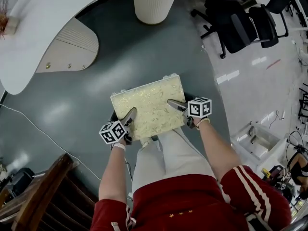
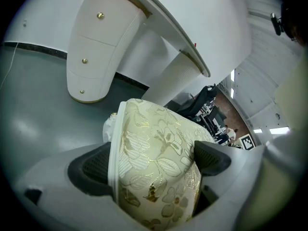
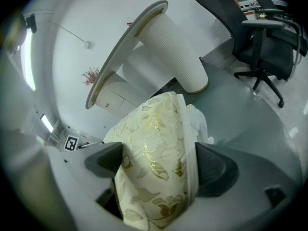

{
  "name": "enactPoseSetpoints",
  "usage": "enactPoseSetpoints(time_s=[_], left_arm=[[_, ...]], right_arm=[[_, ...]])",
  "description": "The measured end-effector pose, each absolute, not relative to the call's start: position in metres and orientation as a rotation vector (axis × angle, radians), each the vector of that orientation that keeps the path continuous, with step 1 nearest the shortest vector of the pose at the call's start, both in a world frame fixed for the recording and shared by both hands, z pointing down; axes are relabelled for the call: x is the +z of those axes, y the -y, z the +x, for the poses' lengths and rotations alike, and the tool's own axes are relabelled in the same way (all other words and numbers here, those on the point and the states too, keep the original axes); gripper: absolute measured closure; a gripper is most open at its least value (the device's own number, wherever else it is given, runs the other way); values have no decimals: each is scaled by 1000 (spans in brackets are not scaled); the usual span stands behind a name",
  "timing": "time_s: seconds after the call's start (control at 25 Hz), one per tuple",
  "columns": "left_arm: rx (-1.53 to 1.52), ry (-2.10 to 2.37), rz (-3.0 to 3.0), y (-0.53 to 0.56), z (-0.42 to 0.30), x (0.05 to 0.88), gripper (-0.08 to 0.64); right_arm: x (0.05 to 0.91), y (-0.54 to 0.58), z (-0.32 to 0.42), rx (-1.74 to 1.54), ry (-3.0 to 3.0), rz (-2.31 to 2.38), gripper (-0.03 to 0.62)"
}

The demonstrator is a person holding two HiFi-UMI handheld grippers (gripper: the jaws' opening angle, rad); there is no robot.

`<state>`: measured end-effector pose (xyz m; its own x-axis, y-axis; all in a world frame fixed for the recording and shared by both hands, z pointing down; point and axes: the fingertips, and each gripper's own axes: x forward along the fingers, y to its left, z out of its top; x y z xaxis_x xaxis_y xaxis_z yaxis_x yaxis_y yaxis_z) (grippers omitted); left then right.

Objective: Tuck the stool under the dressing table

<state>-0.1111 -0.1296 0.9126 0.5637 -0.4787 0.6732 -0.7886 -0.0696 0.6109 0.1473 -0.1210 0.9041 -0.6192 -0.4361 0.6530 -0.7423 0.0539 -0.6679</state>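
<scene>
Left claw and right claw clamp stool over glossy grey floor

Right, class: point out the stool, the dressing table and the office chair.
stool (image 1: 147, 105), head view, patterned seat cushion
dressing table (image 1: 53, 13), head view, white top
office chair (image 1: 242, 29), head view, black seat

- Head view: camera high above the scene, facing steeply down past the person's arms onto the stool, with the grey floor all round it.
- Left gripper view: camera on the left gripper, very near the stool's left edge, facing far toward the dressing table.
- Right gripper view: camera on the right gripper, equally near the stool's right edge and also facing far, with an office chair at right.
- Shared by all three: stool seat, table and ribbed leg (each gripper view also catches the opposite marker cube).
</scene>
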Motion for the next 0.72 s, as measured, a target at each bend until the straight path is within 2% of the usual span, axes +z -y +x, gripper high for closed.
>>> enactPoseSetpoints(time_s=[0.72], left_arm=[[311,1026,1816,188,-119,820,21]], right_arm=[[807,165,139,1518,2121,1288,130]])
